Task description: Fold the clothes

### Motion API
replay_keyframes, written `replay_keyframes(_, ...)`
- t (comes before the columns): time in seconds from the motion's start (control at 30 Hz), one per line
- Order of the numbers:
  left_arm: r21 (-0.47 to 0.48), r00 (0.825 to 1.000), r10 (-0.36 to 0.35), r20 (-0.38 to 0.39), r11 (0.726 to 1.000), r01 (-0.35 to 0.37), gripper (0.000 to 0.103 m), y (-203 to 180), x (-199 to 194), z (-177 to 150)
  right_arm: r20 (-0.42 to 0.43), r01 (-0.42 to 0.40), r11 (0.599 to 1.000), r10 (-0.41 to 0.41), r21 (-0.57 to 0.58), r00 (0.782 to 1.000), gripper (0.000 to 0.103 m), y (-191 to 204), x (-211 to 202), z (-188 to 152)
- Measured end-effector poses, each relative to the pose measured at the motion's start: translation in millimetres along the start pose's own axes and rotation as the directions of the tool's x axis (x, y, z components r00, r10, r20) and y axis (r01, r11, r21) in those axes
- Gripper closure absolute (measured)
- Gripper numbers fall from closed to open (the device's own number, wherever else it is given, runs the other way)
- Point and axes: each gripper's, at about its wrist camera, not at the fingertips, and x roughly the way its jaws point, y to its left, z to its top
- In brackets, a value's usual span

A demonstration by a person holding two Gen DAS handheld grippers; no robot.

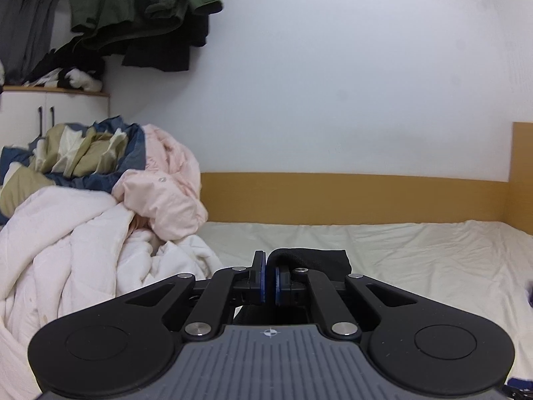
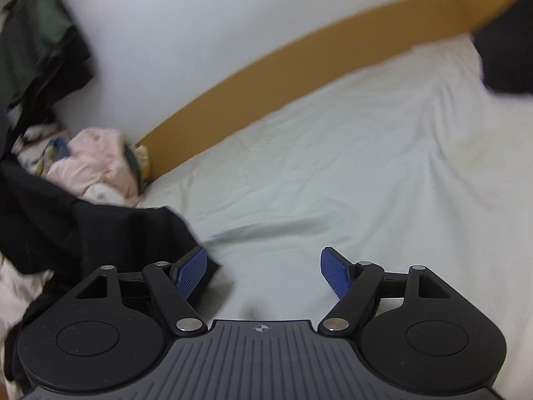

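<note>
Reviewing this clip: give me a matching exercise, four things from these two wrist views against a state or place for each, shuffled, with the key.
Things
1. left gripper
2. right gripper
3. pink garment
4. green clothes

States
A. hanging high by the wall
B. open, nothing between the pads
C. shut on black cloth
D. on the pile at the bed's end

Pairs: 1-C, 2-B, 3-D, 4-A

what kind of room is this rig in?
Most likely a bedroom: a bed with a pale sheet and wooden bed frame, a heap of unfolded laundry, and clothes hanging by the wall.
</note>
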Motion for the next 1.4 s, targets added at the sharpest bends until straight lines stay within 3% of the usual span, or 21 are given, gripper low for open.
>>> replay_keyframes(0.07,-0.004,1.000,-0.015,0.020,1.000,0.015,0.098,-2.0,-7.9,4.0,0.016,-0.039,0.995,0.041,-0.093,0.999,0.025,19.2,-9.3,-1.6)
replay_keyframes(0.17,-0.044,0.998,-0.027,0.051,0.999,0.029,0.098,2.9,-17.7,11.6,0.005,-0.161,0.970,0.164,-0.181,0.986,0.024,54.1,-21.5,1.0)
replay_keyframes(0.23,-0.044,0.998,-0.020,0.063,0.999,0.023,0.098,9.4,-23.4,15.4,-0.046,-0.205,0.957,0.200,-0.207,0.979,0.021,74.0,-22.7,1.1)
replay_keyframes(0.33,-0.089,0.998,-0.005,0.057,0.996,0.010,0.098,31.7,-28.6,16.3,-0.117,-0.152,0.925,0.118,-0.347,0.986,0.021,103.5,-20.1,-11.3)
replay_keyframes(0.4,-0.119,0.999,0.017,0.046,0.993,-0.012,0.098,51.4,-29.9,12.9,-0.105,-0.049,0.852,-0.007,-0.522,0.994,0.021,131.8,-13.0,-28.3)
replay_keyframes(0.5,-0.125,0.999,0.036,0.035,0.992,-0.031,0.098,77.0,-33.8,1.9,-0.151,-0.050,0.863,-0.031,-0.503,0.988,0.025,131.5,-5.2,-37.1)
replay_keyframes(0.57,-0.118,0.999,0.048,0.023,0.992,-0.045,0.098,91.4,-37.3,-6.3,-0.180,-0.049,0.871,-0.046,-0.488,0.982,0.033,131.0,0.1,-42.7)
replay_keyframes(0.6,-0.114,0.998,0.056,0.018,0.992,-0.054,0.098,98.2,-39.2,-10.2,-0.190,-0.036,0.885,-0.059,-0.464,0.980,0.056,128.6,3.5,-42.1)
replay_keyframes(0.63,-0.110,0.998,0.067,0.013,0.992,-0.065,0.098,104.6,-41.3,-13.8,-0.200,-0.027,0.893,-0.071,-0.449,0.977,0.087,127.0,6.1,-40.6)
replay_keyframes(0.73,-0.111,0.996,0.093,0.009,0.990,-0.091,0.098,122.1,-48.5,-23.4,-0.149,0.055,0.881,-0.141,-0.470,0.979,0.096,129.8,2.0,-28.0)
replay_keyframes(0.83,-0.126,0.996,0.087,0.007,0.988,-0.086,0.098,134.7,-52.3,-29.6,0.003,0.186,0.839,-0.214,-0.511,0.977,0.097,135.9,-22.3,6.4)
replay_keyframes(0.93,-0.131,0.998,0.062,0.013,0.990,-0.060,0.098,138.4,-54.2,-27.8,0.150,0.310,0.783,-0.273,-0.540,0.950,0.097,142.2,-55.3,56.5)
replay_keyframes(1.03,-0.122,0.999,0.044,0.022,0.992,-0.041,0.098,136.2,-56.0,-24.5,0.213,0.373,0.756,-0.307,-0.538,0.928,0.097,140.8,-88.4,105.2)
replay_keyframes(1.13,-0.121,1.000,0.026,0.016,0.992,-0.024,0.098,133.4,-53.7,-26.0,0.232,0.399,0.723,-0.325,-0.564,0.917,0.096,106.5,-119.1,115.0)
replay_keyframes(1.23,-0.098,1.000,0.023,-0.009,0.995,-0.024,0.098,126.5,-44.4,-34.7,0.218,0.428,0.656,-0.381,-0.622,0.899,0.096,98.2,-111.8,101.3)
replay_keyframes(1.4,-0.033,0.996,0.048,-0.077,0.998,-0.050,0.097,112.4,-22.2,-57.4,0.103,0.389,0.659,-0.430,-0.644,0.897,0.093,80.4,-98.0,75.6)
